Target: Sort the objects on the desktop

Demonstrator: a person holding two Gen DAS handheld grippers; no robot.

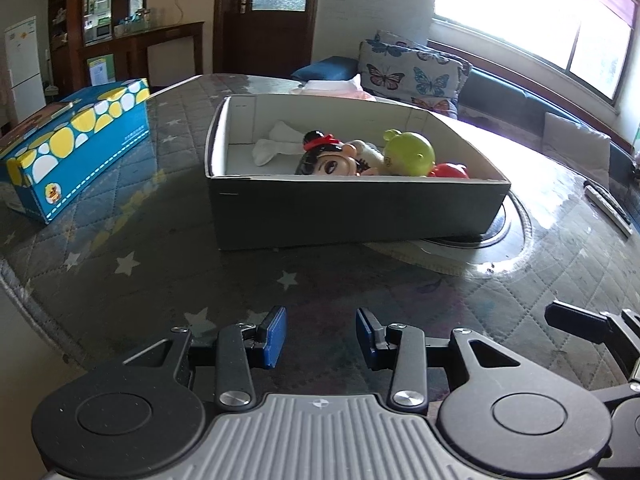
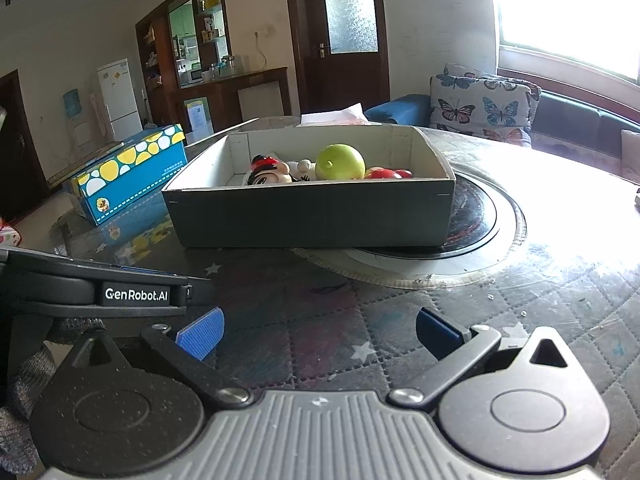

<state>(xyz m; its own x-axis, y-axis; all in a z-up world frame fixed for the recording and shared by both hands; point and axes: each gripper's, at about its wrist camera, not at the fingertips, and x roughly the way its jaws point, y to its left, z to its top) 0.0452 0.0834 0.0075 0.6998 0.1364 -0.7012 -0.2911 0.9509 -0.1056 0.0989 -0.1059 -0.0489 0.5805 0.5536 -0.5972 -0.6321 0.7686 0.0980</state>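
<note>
Left wrist: toys in box.

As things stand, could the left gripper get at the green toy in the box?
Probably yes: the left gripper is open and empty, the box has no lid, and the green toy lies exposed on top.

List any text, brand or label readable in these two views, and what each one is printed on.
"GenRobot.AI": white letters on the black body of the left claw, seen in the right wrist view.
Blue box: small print on its side, too blurred to read.
Green poster on the cabinet: too small to read.
Fridge stickers: unreadable.
Grey box: no text visible.
</note>
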